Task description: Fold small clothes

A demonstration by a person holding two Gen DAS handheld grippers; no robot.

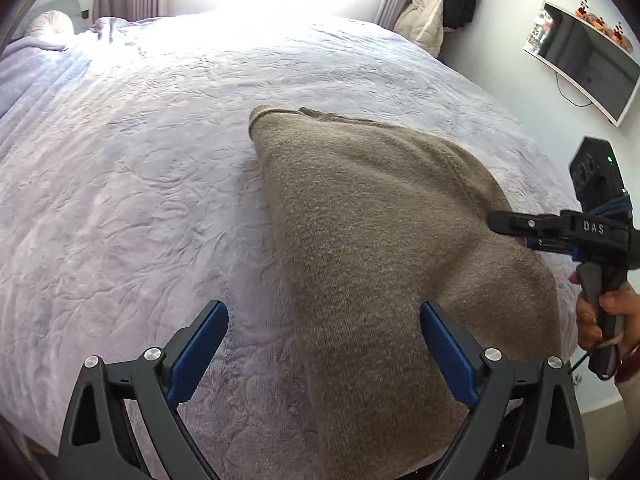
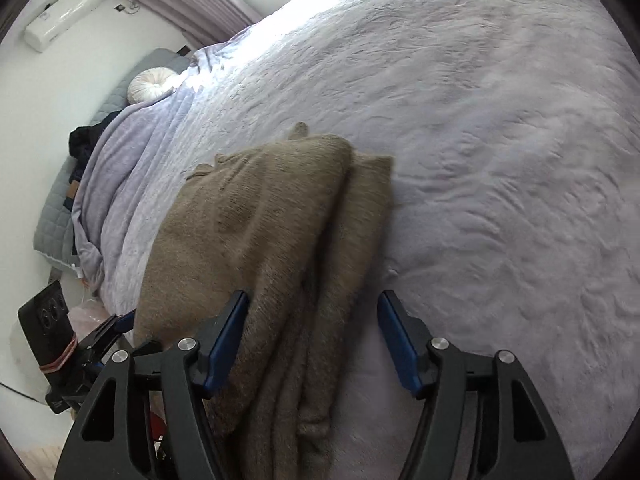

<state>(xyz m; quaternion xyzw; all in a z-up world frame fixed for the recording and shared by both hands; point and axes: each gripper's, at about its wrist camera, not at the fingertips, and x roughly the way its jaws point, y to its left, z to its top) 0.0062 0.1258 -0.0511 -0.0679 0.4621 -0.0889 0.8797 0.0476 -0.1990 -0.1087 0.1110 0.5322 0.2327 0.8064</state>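
A brown knitted garment (image 1: 380, 216) lies folded lengthwise on the lilac bedspread (image 1: 140, 184). In the left wrist view my left gripper (image 1: 322, 314) is open wide just above its near end; the garment's left edge runs between the blue pads without being pinched. My right gripper (image 1: 512, 232), held by a hand (image 1: 600, 316), reaches in at the garment's right edge. In the right wrist view the garment (image 2: 256, 216) shows stacked layers, and my right gripper (image 2: 314, 300) is open over its bunched near folds. The left gripper (image 2: 124, 320) shows at the lower left.
The bed fills both views, with a round white cushion (image 1: 52, 28) and a rumpled lilac blanket (image 2: 120, 168) at its head. A wall television (image 1: 588, 64) and hanging coats (image 1: 440, 4) are at the right. An air conditioner (image 2: 68, 12) hangs on the wall.
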